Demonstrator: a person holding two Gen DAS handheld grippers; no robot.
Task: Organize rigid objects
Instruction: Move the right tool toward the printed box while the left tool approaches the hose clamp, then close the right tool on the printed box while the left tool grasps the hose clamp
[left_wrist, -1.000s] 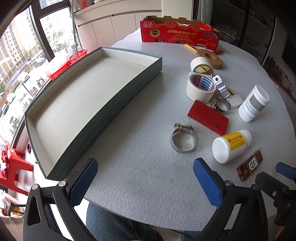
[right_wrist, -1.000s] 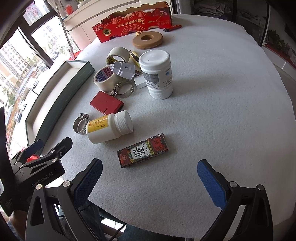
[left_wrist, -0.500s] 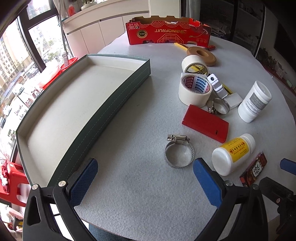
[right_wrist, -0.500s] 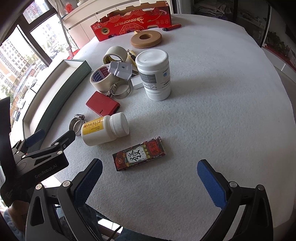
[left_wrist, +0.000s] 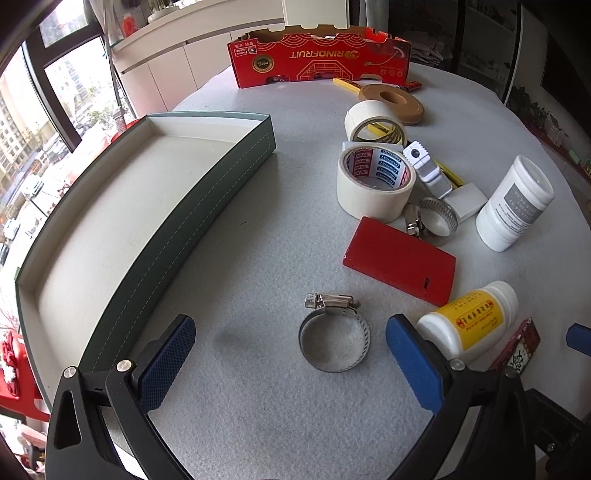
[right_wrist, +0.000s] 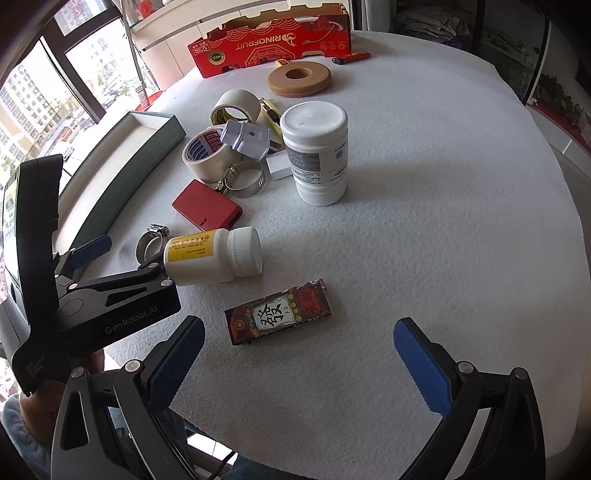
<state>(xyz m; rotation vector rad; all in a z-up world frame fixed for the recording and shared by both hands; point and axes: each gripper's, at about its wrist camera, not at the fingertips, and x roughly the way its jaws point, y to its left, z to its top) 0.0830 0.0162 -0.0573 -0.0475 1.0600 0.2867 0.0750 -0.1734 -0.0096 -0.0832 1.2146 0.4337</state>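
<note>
Fingers (left_wrist: 168, 363) of our left gripper (left_wrist: 290, 363) are spread around the hose clamp (left_wrist: 334, 338) near the surface's (left_wrist: 258, 406) front edge. Light, stiff, slick steel; we'd pinch across its band. Right gripper (right_wrist: 299, 363) spread, empty.

Both fisheye views look forward and down over the grey felt-covered worktop (left_wrist: 258, 424) from close above its near edge. The left wrist view faces the metal hose clamp (left_wrist: 334, 338) at lower centre; the right wrist view shows it at left, alongside the shared white yellow-labelled bottle (right_wrist: 212, 258).
</note>
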